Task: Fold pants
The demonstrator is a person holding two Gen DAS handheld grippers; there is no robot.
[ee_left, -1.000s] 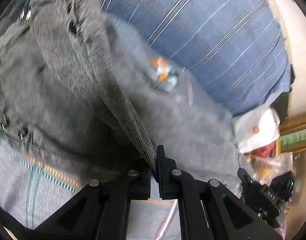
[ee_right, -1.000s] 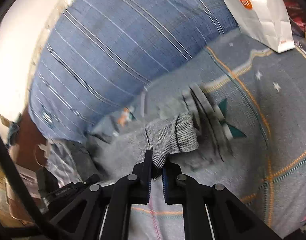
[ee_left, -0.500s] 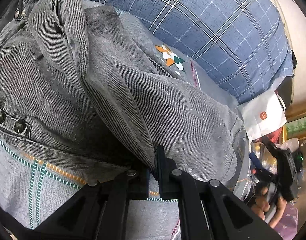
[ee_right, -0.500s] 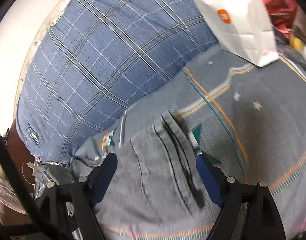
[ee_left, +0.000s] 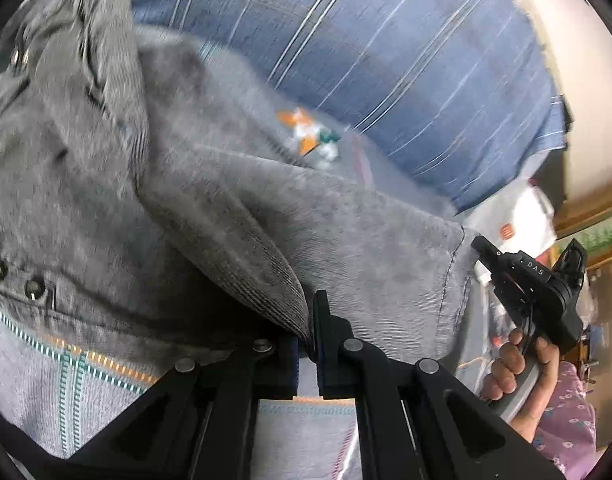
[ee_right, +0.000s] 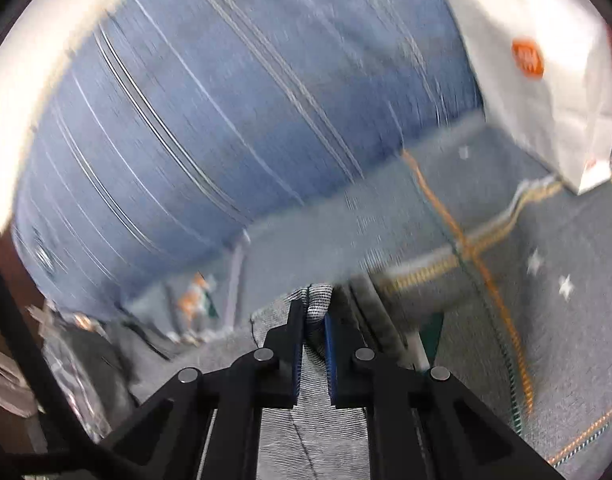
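Pants (ee_left: 345, 248), one gray pair, pinched by two grippers: left gripper (ee_left: 309, 344), right gripper (ee_right: 313, 332).

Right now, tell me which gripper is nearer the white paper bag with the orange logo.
Right. The right gripper, pinching the grey pants, has the white bag standing just beyond it on the bedspread. The left gripper grips the pants with the right gripper between it and the bag.

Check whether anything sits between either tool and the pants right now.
Nothing visible does. The left tool is already clamped on a fold of the grey pants. The right tool has a bunched pant edge between its pads, also with nothing in between. The white bag sits off to the side.
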